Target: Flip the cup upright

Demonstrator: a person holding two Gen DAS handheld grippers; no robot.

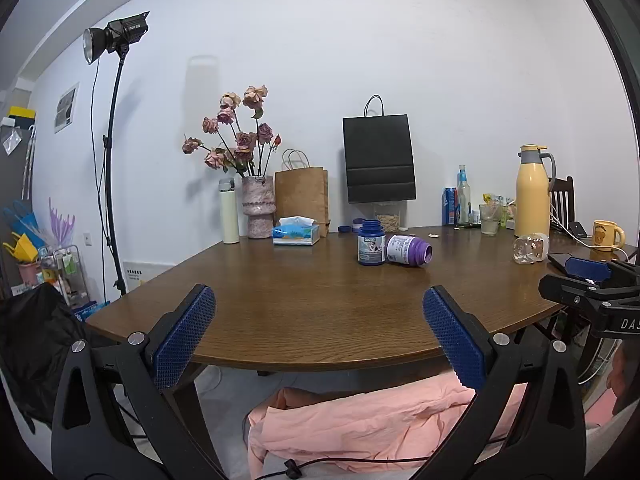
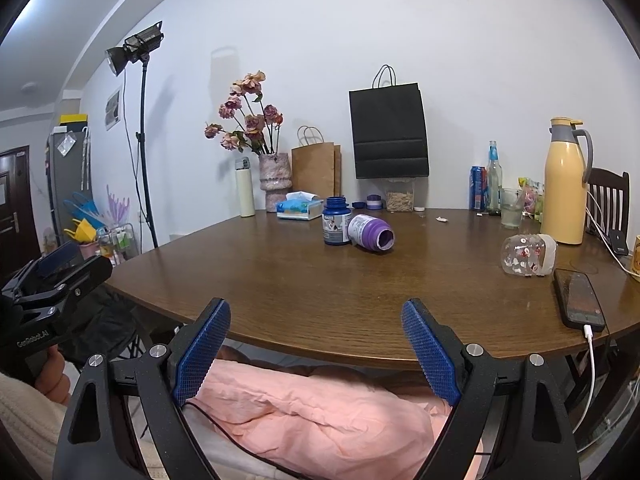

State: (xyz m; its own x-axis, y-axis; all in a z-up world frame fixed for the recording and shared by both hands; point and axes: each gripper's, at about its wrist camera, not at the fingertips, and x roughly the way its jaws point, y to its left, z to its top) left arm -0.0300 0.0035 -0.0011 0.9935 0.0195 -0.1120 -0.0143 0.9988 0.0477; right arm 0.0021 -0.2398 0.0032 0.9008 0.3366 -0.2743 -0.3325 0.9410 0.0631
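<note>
Both grippers are hovering off the near desk (image 2: 320, 280) edge, fingers spread wide and gripping nothing. The clear glass cup (image 2: 528, 255) is lying on its side at 2 o'clock of the right gripper (image 2: 316, 344), beside the phone (image 2: 580, 300). The left gripper (image 1: 320, 336) is idling; the right is better placed to reach.

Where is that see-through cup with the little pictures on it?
The clear cup lies on its side on the right part of the wooden table, just in front of the yellow thermos jug and behind the charging phone.
</note>
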